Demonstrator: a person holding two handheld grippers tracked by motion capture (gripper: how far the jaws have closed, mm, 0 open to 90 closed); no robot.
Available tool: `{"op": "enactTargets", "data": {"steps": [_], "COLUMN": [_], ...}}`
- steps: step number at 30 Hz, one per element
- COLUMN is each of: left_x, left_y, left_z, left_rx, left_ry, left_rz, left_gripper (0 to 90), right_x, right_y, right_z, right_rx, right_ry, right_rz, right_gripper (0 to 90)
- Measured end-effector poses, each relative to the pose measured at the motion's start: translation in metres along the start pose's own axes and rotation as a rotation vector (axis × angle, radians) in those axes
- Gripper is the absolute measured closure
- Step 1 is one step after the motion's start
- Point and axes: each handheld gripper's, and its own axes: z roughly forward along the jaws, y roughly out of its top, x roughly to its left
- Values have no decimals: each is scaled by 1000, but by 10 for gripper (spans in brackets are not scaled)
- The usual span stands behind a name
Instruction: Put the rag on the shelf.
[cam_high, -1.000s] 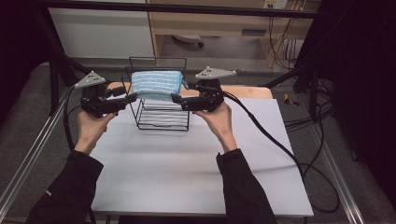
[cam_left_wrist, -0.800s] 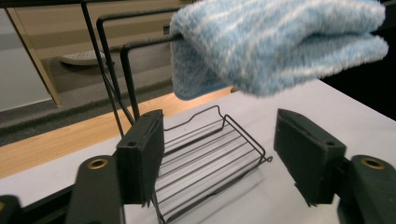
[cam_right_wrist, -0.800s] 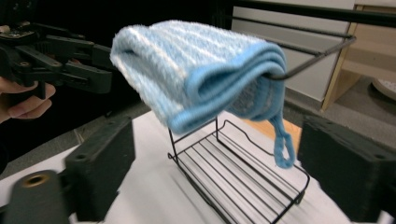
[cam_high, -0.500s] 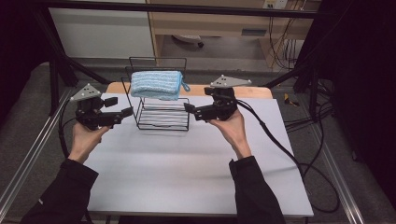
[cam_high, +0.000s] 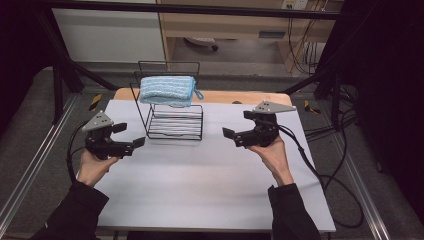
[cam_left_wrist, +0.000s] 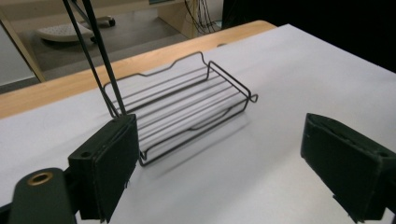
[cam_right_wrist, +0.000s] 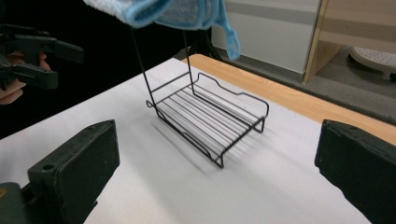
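A folded blue towel lies on the top tier of a black wire rack at the back middle of the white table. My left gripper hangs low over the table to the left of the rack. Its jaws have just been opening and hold nothing. My right gripper is to the right of the rack, and its jaws have also just been opening and are empty. The left gripper view has the gripper facing the rack's lower tray. In the right gripper view the gripper faces the tray, with the towel overhead.
A wooden strip runs along the table's far edge. Metal frame rails flank the table, and cables trail on the floor at the right. Bare white table lies in front of the rack and between both hands.
Both grippers have drawn away from the towel's ends, outward, down and nearer to the person, with their jaws wider apart. The towel stays on the rack's top tier.
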Motion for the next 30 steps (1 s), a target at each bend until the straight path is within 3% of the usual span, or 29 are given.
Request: {"op": "enactTargets", "data": {"steps": [3,20,24,30], "left_x": [-3,-2,-1,-1], "left_y": [-10,-75,-85,-97], "left_z": [2,14,17,20], "left_rx": [17,93,132,150], "left_ry": [5,-22,-28,-33], "left_rz": [10,-27,-19,-14], "left_gripper": [117,117,116,115], "right_x": [-4,-33,-40,-50], "right_y": [-15,-100,-119,-147], "right_z": [-8,-39,-47,-56], "right_rx": [3,69,85,126], "right_ry": [-6,-33,-51,-79], "right_rz": [5,51,71,78], "right_gripper": [5,3,3,3]}}
